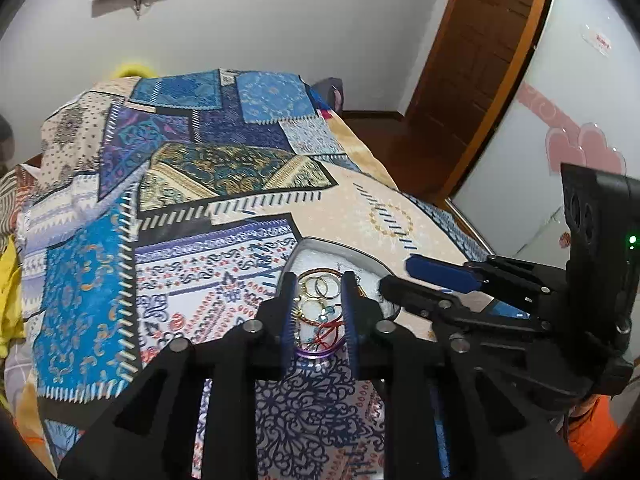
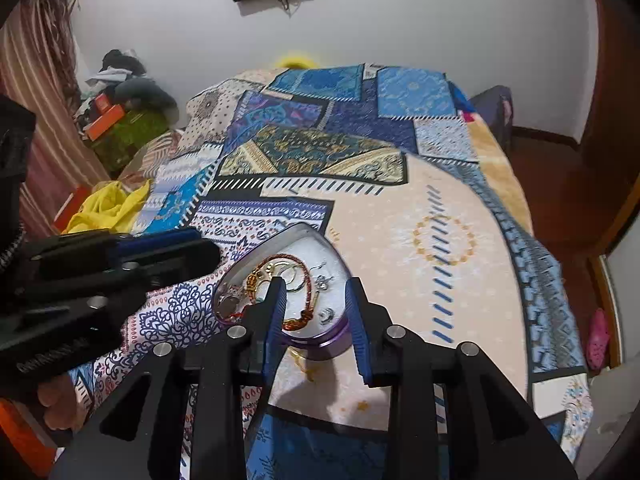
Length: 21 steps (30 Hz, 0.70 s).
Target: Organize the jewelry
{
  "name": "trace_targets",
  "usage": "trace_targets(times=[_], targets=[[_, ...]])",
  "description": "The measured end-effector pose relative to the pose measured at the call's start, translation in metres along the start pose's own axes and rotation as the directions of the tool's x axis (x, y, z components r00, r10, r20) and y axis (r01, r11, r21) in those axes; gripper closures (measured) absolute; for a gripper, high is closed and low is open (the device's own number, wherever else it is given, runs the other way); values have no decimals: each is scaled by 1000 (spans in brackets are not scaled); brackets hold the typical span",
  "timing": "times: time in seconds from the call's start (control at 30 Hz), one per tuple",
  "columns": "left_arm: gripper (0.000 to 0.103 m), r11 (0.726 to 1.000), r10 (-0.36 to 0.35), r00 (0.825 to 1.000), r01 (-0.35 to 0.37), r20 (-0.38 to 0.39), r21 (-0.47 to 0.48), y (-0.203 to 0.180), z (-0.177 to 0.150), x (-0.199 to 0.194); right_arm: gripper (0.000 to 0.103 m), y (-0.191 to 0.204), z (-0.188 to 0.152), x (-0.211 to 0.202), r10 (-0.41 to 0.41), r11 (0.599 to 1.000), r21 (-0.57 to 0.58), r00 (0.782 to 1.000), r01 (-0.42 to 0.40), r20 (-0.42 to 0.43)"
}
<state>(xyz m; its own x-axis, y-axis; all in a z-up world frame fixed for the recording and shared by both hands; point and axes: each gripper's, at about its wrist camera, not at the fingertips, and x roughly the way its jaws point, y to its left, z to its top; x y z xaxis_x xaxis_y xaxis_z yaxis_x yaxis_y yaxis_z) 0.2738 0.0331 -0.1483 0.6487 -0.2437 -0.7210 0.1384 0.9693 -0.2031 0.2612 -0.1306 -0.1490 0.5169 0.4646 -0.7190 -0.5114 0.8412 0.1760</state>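
A heart-shaped purple jewelry box (image 1: 320, 354) with a white lining lies open on the patchwork bedspread (image 1: 192, 184). Gold rings (image 1: 318, 286) and red thread (image 1: 326, 330) lie inside it. My left gripper (image 1: 318, 292) hangs over the box, open, with the jewelry showing in the gap and nothing pinched. In the right wrist view the box (image 2: 340, 338) holds a red-and-gold braided bracelet (image 2: 308, 276) and small silver earrings (image 2: 326, 314). My right gripper (image 2: 314, 292) is open above the box's near side. Each gripper shows in the other's view: the right gripper (image 1: 400, 276), the left gripper (image 2: 206, 246).
The bedspread (image 2: 440, 240) drops off at the right edge toward a wooden floor and a pink slipper (image 2: 598, 336). Yellow cloth (image 2: 108, 208) and a pile of clutter (image 2: 120, 120) sit at the left. A wooden door (image 1: 480, 60) and a white cabinet (image 1: 560, 140) stand to the right.
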Motion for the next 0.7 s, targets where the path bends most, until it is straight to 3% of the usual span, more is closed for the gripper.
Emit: trace_targets(times=[0.3,0.43,0.57,0.7], targets=[[69,999,3,991,2,131,-36,-8,4,-74,75,12,12,-82,-35,999,-18,984,39,174],[67,1000,26,973,-25,230,-7,-25,5,-122,75,26,13,-141,-39,998,-25,949,49,313],[55,997,58,929,-74,364,29,-49,-3,-179,75,44,5,-192,-37,997,-42,898,62,439],[45,986,117,860,-160,496,44,-72,-20,-227,75,70,-11,-233,-56,990,-77,832,118,552]])
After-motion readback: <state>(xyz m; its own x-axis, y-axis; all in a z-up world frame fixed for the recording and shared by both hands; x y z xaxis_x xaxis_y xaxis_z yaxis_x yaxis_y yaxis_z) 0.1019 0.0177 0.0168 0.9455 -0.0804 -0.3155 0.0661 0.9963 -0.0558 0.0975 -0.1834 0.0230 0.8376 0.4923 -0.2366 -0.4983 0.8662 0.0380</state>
